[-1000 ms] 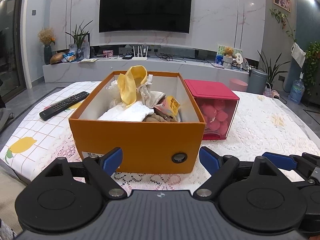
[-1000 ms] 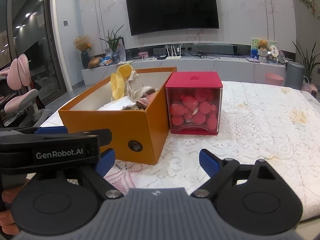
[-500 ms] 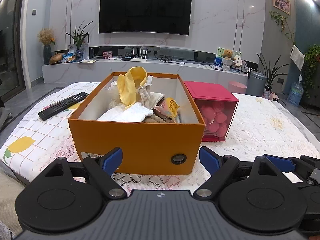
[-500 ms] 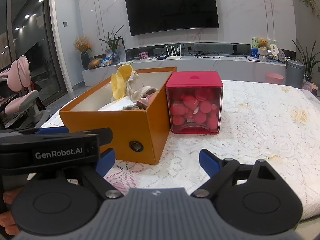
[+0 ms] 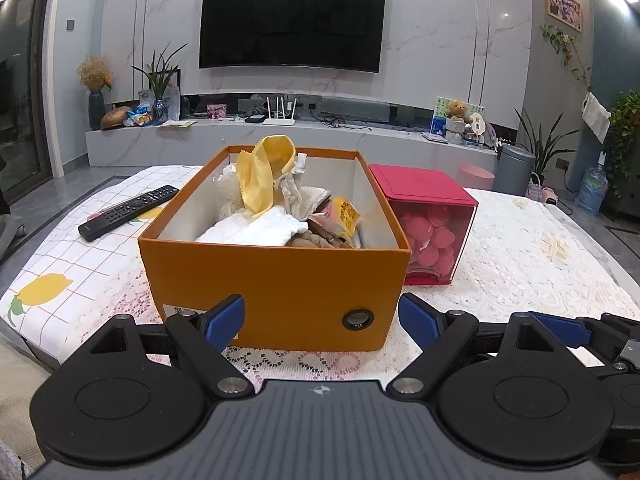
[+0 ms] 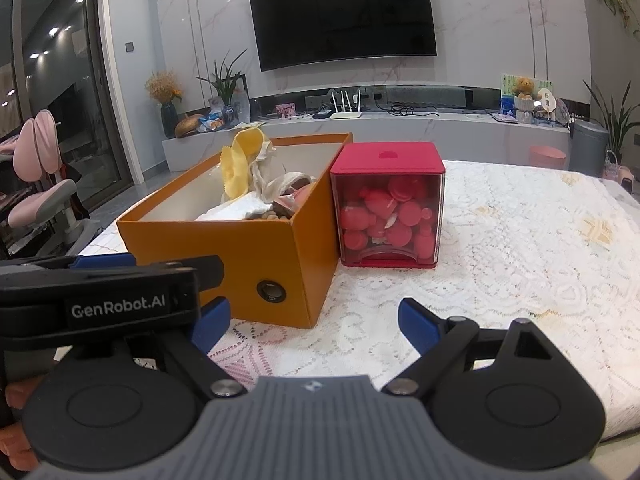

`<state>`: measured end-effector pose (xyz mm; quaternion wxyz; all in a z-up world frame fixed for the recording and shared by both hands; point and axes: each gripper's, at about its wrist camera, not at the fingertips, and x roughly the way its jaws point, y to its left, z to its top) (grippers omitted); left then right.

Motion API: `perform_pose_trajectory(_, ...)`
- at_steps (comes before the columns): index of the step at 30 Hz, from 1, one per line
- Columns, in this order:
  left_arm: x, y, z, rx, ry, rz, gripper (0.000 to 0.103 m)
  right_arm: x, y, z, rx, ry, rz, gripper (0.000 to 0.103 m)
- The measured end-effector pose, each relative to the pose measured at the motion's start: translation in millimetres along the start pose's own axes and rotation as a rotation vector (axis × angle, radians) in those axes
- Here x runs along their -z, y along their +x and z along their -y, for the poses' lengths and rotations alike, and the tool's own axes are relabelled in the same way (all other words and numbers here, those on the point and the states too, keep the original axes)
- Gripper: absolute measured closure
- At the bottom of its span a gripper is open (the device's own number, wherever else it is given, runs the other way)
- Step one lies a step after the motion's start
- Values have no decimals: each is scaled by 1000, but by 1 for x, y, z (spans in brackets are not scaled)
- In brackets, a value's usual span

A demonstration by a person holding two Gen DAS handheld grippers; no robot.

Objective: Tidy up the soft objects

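Only Partly Shared: What Each Wrist Camera Shows

Seen from the left wrist camera, a black remote control (image 5: 128,212) lies at the far left on a lemon-print cloth (image 5: 44,288); neither is caught by the right wrist camera. Next comes the orange box (image 5: 276,300), open-topped, standing on a white lace tablecloth (image 5: 520,264). Soft things are heaped inside it: a yellow cloth (image 5: 262,180) sticking up above the rim, a white cloth (image 5: 256,230) below it, and a beige drawstring bag (image 5: 304,200) beside them. Just right of the box, a red lidded container (image 5: 424,216) with clear walls is set, filled with pink pieces. The left gripper (image 5: 320,320) is held low before the box's near wall, its blue-tipped jaws spread wide with nothing between them. At the lower right edge part of the right gripper (image 5: 560,330) is seen.

From the right wrist camera, a pink chair (image 6: 40,184) is shown at the far left, which the other view lacks. The left gripper (image 6: 108,296) appears side-on there, so its jaws cannot be judged from that angle. The orange box (image 6: 248,256) and red container (image 6: 388,208) are seen to stand almost touching. The right gripper (image 6: 314,324) is poised over bare lace, its jaws wide apart and empty.
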<state>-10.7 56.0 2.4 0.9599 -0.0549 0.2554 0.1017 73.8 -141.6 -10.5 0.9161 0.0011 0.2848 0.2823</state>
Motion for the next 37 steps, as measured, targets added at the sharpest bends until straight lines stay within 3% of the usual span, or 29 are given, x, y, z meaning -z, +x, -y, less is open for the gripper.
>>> perform_pose_trajectory(37, 1, 1, 0, -13, -3, -17, 3, 1, 2, 1, -1, 17, -18, 14)
